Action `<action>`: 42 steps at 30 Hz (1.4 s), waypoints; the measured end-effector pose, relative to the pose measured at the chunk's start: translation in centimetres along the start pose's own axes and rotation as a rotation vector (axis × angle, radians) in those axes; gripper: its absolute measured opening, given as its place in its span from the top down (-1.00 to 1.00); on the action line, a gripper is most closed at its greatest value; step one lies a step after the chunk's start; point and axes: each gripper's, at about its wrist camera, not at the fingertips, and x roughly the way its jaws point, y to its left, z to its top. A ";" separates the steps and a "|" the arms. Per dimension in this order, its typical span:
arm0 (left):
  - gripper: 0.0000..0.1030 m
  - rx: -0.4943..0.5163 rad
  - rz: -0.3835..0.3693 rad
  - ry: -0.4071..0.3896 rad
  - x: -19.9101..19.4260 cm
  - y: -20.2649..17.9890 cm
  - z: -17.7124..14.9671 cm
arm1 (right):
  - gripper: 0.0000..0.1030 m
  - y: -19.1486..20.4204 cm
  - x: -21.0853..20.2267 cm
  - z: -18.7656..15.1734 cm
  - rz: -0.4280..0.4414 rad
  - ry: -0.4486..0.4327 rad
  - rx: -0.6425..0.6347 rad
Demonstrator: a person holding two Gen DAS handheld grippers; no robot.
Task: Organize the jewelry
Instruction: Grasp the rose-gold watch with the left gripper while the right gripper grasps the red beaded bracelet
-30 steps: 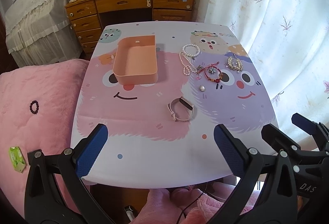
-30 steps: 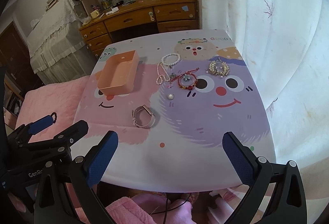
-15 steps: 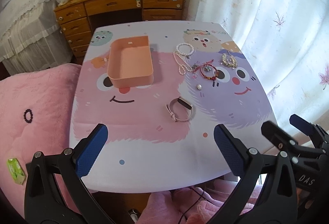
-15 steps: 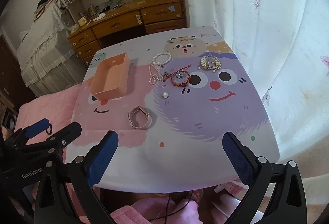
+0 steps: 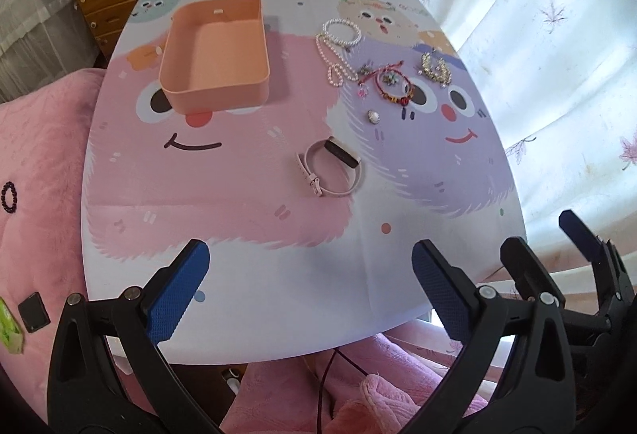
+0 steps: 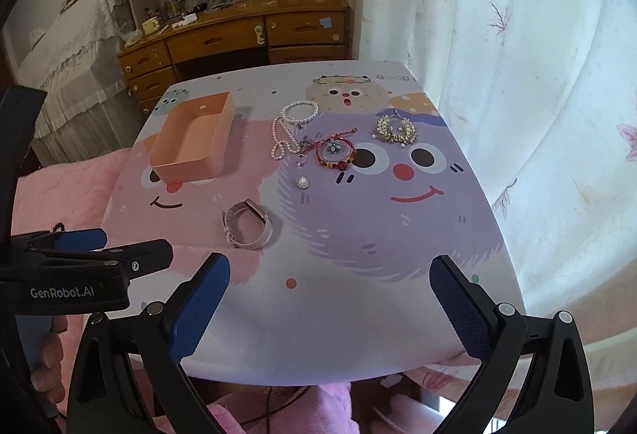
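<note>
An empty peach box (image 5: 217,53) (image 6: 193,139) sits at the table's far left. To its right lie a pearl necklace (image 5: 338,47) (image 6: 292,123), a red beaded bracelet (image 5: 392,87) (image 6: 336,153), gold earrings (image 5: 436,69) (image 6: 396,131) and a small round brooch (image 5: 373,116) (image 6: 303,182). A pink watch band (image 5: 332,171) (image 6: 249,225) lies mid-table. My left gripper (image 5: 308,290) and right gripper (image 6: 328,308) are both open and empty above the table's near edge.
The cartoon-print table (image 5: 278,255) stands between a pink cushion (image 5: 36,163) on the left and a white curtain (image 6: 517,75) on the right. A wooden desk (image 6: 239,36) stands behind. A dark bead bracelet (image 5: 8,197) lies on the cushion.
Both grippers have moved forward and lower toward the table, so the jewelry looms larger. Nothing on the table has moved, and both grippers have stayed open.
</note>
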 end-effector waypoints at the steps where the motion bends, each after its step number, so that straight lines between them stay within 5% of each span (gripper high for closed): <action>1: -0.95 -0.004 -0.001 0.011 0.3 0.1 0.2 | -0.95 0.2 0.6 0.3 -0.005 -0.001 -0.031; 13: -0.93 -0.096 0.037 0.202 7.0 -1.8 7.0 | -0.94 -1.5 10.0 7.6 0.068 -0.046 -0.326; 21: -0.77 -0.332 0.070 0.348 13.6 -1.8 9.1 | -0.94 -4.7 19.5 9.9 0.202 -0.104 -0.429; 30: -0.52 -0.519 0.115 0.446 18.9 -1.4 8.7 | -0.94 -5.1 29.2 10.4 0.313 -0.023 -0.374; 35: -0.35 -0.529 0.166 0.458 20.4 -1.6 8.7 | -0.68 -4.9 31.7 10.5 0.337 -0.003 -0.343; 42: 0.07 -0.462 0.222 0.427 20.8 -3.0 9.4 | -0.67 -4.4 32.7 11.0 0.352 0.005 -0.304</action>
